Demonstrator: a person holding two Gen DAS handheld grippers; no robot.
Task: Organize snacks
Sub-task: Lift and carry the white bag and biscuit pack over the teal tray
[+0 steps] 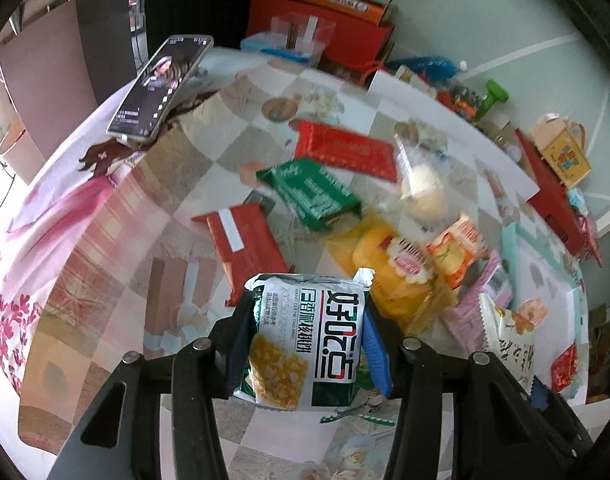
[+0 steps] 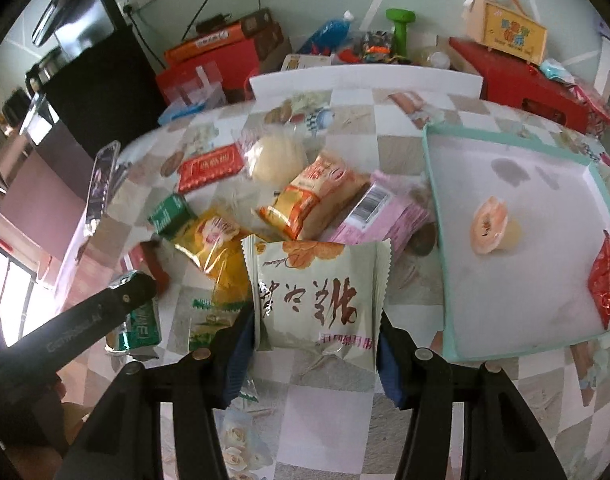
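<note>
My left gripper point(image 1: 307, 344) is shut on a green-and-white snack packet point(image 1: 303, 340), held above the checked tablecloth. My right gripper point(image 2: 317, 344) is shut on a cream pastry packet point(image 2: 319, 292) with brown characters, also lifted off the table. A mint-rimmed white tray point(image 2: 433, 184) lies to the right of it, holding a jelly cup point(image 2: 493, 226) and a red packet point(image 2: 607, 284). Loose snacks lie in a pile behind: a yellow packet point(image 2: 213, 240), an orange packet point(image 2: 317, 196), a pink packet point(image 2: 381, 212), a green packet point(image 1: 311, 194) and red packets point(image 1: 347, 150).
A phone point(image 1: 161, 88) leans at the table's far left. Red boxes point(image 2: 521, 80), a green dumbbell point(image 2: 401, 24) and a small yellow carton point(image 2: 509, 32) crowd the back edge. The left gripper's arm point(image 2: 85, 324) crosses the right wrist view's lower left.
</note>
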